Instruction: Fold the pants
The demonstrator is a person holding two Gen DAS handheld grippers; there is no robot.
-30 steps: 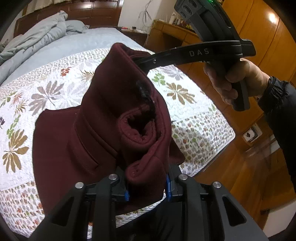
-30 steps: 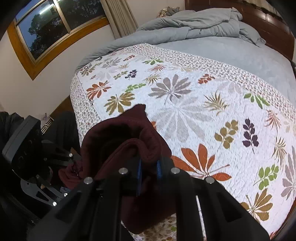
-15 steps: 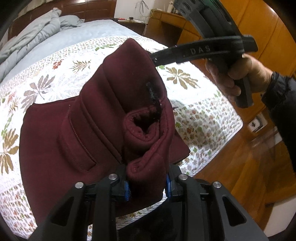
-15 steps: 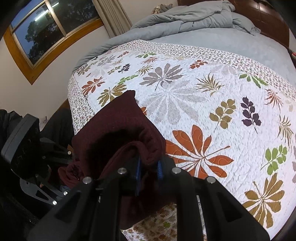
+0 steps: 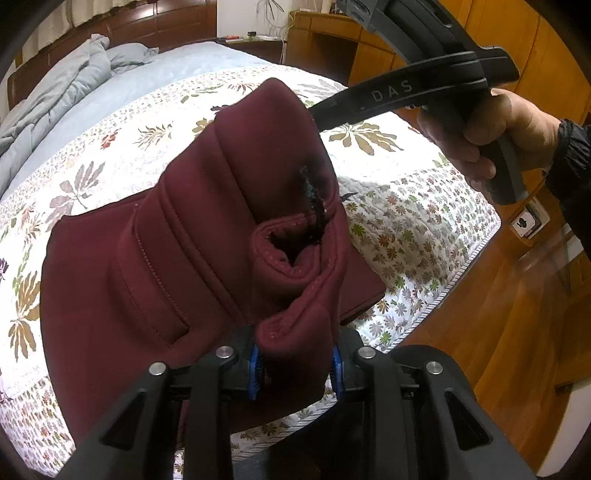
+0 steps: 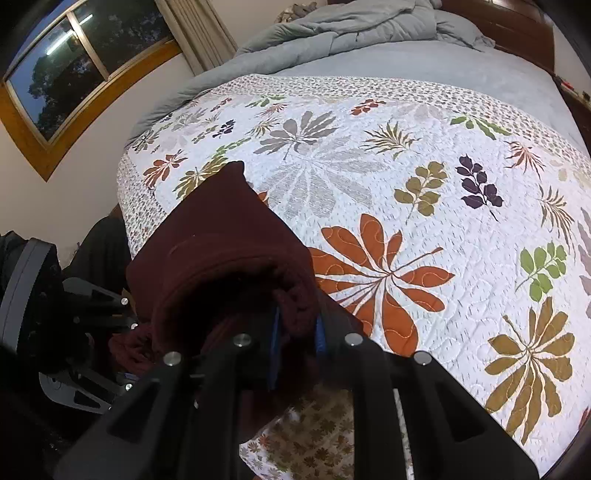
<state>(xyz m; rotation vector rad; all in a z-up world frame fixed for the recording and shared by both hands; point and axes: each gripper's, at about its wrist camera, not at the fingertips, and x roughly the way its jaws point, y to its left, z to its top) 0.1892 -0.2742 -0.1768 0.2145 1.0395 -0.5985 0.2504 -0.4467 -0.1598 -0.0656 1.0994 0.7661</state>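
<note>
The dark maroon pants lie partly on the leaf-patterned quilt, with one end lifted off it. My left gripper is shut on a rolled edge of the pants at the near side. My right gripper is shut on another part of the same edge; it also shows in the left wrist view, holding the raised corner up. In the right wrist view the pants bulge over the fingers and hide what lies under them. The left gripper shows at the left there.
The bed's foot edge drops to a wooden floor. A crumpled grey duvet lies at the head end. A window is on the far wall. Wooden cabinets stand beside the bed.
Both grippers have carried the held pants edge further over the bed toward the head end. More of the pants now lies over the quilt. Both grips are unchanged.
</note>
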